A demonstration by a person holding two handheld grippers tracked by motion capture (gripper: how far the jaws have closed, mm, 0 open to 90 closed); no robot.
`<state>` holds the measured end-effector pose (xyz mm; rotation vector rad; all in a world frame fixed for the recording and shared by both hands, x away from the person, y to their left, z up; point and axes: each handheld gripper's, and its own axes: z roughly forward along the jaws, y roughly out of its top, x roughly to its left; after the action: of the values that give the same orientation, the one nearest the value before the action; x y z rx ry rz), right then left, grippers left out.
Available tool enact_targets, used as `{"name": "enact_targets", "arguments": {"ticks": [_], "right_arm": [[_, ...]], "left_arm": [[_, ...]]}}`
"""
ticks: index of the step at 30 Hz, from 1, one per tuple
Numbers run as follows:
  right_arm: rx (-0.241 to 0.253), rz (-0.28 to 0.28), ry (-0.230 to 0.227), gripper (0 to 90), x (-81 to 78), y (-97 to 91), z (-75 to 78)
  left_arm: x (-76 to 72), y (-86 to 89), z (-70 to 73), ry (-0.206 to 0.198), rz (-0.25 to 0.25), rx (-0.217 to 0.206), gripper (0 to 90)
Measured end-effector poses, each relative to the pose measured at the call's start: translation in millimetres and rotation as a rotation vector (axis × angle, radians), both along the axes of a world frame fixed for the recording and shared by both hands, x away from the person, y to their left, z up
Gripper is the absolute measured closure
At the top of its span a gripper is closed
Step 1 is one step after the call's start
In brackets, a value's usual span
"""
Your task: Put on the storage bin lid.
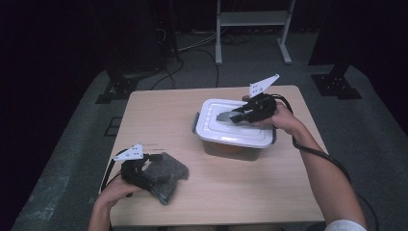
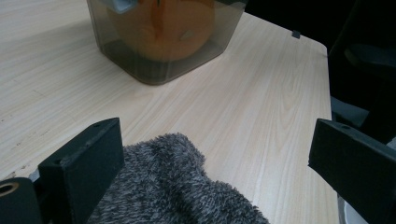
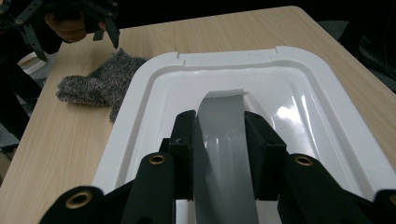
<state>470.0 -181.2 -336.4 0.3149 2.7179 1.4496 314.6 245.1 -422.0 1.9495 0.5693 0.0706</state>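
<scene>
The right tongs [image 3: 219,140] clench the lid's grey handle [image 3: 219,116] atop the far-right container [image 1: 233,144], probably for lifting. Near left, the released left tongs [image 2: 210,154] straddle the grey cloth [image 2: 173,186] on the worktop [image 1: 240,187].

Boxes: one clear box [image 1: 231,148] with a white lid [image 1: 216,126], on the table [image 1: 250,187].
Grey strips: one grey strip [image 3: 219,154], above the box's lid.
Cloths: one fuzzy grey cloth [image 1: 169,174], well apart from the box, toward the person's left.
Orange things: one orange thing [image 2: 163,28] inside the box; what it is cannot be told.
Tables: one.
</scene>
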Motion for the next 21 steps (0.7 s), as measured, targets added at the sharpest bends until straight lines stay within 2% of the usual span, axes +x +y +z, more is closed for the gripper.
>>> {"name": "enact_targets", "arguments": {"ticks": [17,19,21], "right_arm": [[-0.012,0.007,0.025,65.4,4.3,0.9,-7.2],[-0.015,0.009,0.023,63.2,4.1,0.8,-6.6],[-0.006,0.001,0.022,56.4,3.0,-0.9,-3.4]], "left_arm": [[-2.8,0.5,0.9,0.002,0.007,-0.002,2.4],[-2.5,-0.3,1.2,0.000,0.006,-0.002,2.4],[-2.4,-1.0,0.6,0.001,0.003,0.001,2.4]]}}
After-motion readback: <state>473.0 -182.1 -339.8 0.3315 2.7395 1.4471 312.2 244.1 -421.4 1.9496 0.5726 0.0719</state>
